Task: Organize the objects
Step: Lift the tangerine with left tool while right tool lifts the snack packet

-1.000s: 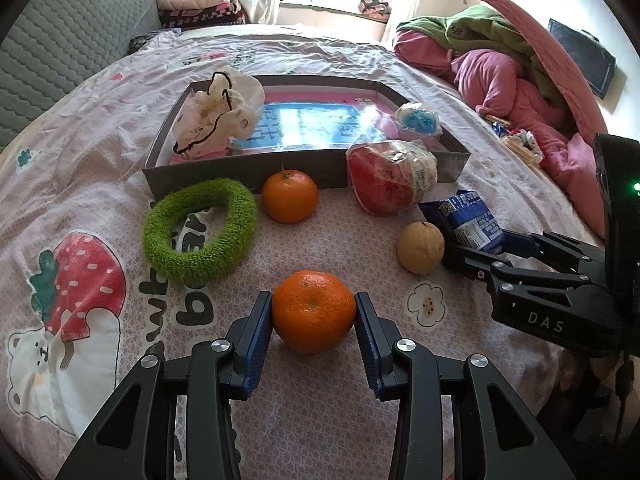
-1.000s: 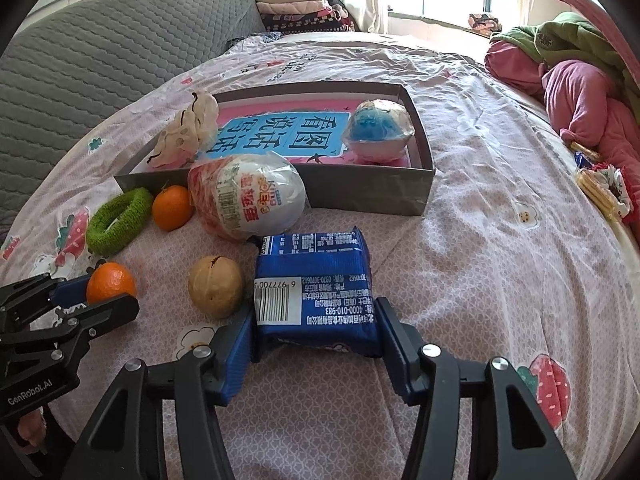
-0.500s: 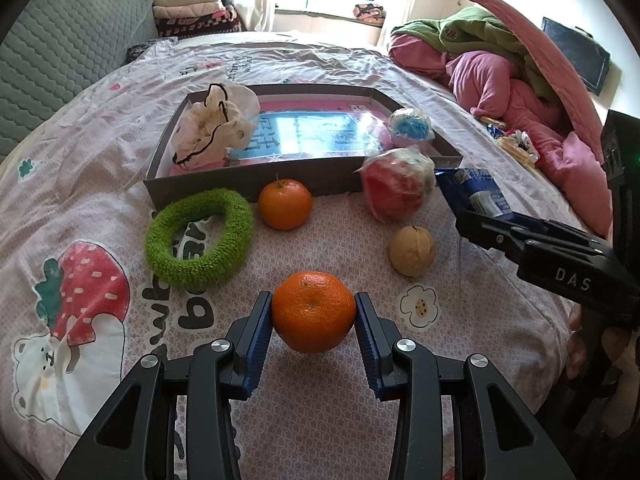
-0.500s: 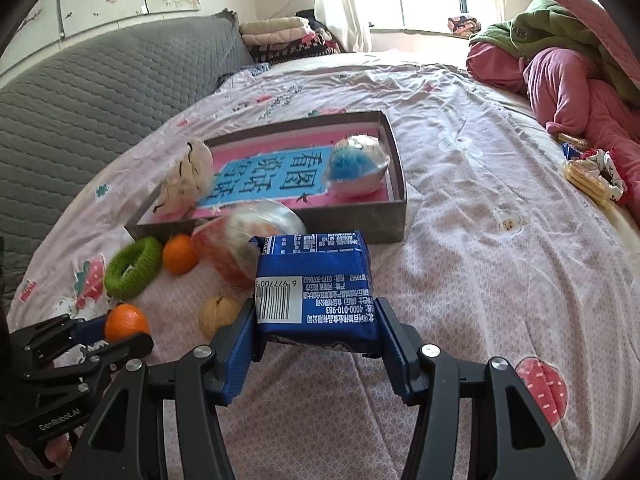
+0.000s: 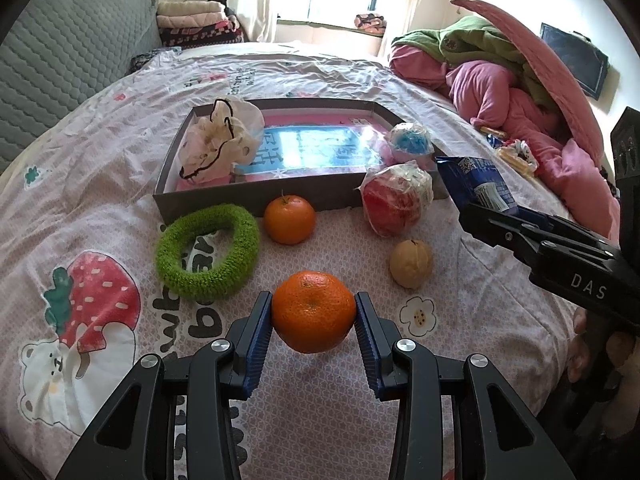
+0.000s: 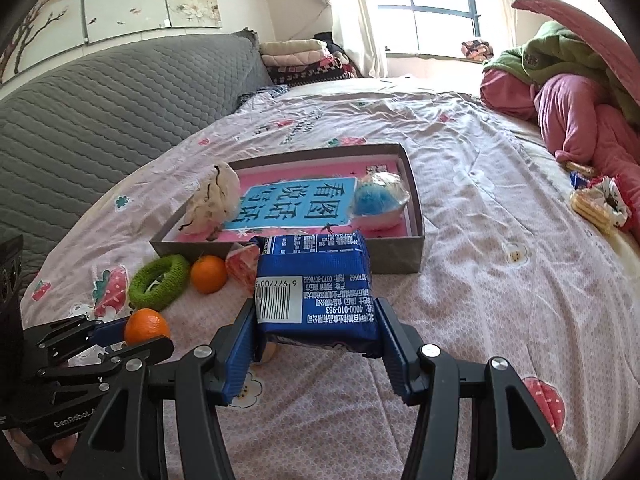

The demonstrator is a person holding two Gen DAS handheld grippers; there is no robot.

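My left gripper (image 5: 314, 320) is shut on an orange (image 5: 314, 311), held just above the bedsheet; it also shows in the right wrist view (image 6: 146, 326). My right gripper (image 6: 316, 330) is shut on a blue snack packet (image 6: 316, 286), lifted above the bed near the box's right front corner; the packet shows in the left wrist view (image 5: 476, 184). The grey box (image 5: 240, 196) holds a white cloth bag (image 5: 220, 138) and a blue wrapped ball (image 5: 412, 140). On the sheet lie a second orange (image 5: 289, 219), a green ring (image 5: 207, 252), a red wrapped ball (image 5: 396, 198) and a walnut (image 5: 411, 263).
A grey quilted headboard (image 6: 100, 92) runs along the left. Pink and green bedding (image 6: 580, 92) is piled at the far right. Small snack items (image 6: 596, 204) lie at the right edge of the bed. Folded blankets (image 5: 192, 20) sit by the window.
My right gripper has lifted the blue packet off the sheet and carried it up toward the box. My left gripper has risen slightly with the orange.
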